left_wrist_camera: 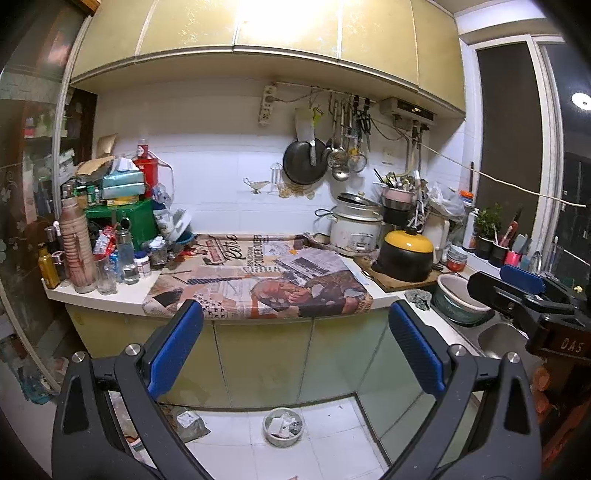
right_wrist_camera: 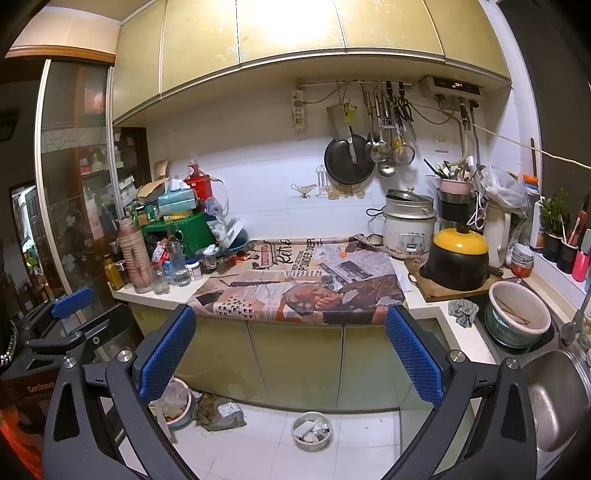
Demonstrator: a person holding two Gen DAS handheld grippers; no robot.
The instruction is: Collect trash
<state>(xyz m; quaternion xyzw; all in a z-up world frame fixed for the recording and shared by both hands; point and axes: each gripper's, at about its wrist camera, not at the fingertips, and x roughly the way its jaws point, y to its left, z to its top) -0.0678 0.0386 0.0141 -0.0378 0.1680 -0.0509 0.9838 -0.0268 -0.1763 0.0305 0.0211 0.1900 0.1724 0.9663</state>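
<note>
Trash bowl (left_wrist_camera: 283,427) below open hand-held gripper (left_wrist_camera: 295,354)

Indoor artificial light, warm cast. Overhead source blows out on the upper cabinets (left_wrist_camera: 288,26), hard glare in both views. Window (left_wrist_camera: 509,122) is black, with 1 lamp reflection. Heavy fisheye bend plus dark vignette at corners. Counter sharp, cabinet fronts below it in shadow, floor evenly lit.

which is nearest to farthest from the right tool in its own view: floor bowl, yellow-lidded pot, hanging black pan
1. Floor bowl: on the tiles, below and between the right tool fingers.
2. Yellow-lidded pot: on the counter, right.
3. Hanging black pan: on the back wall.
</note>
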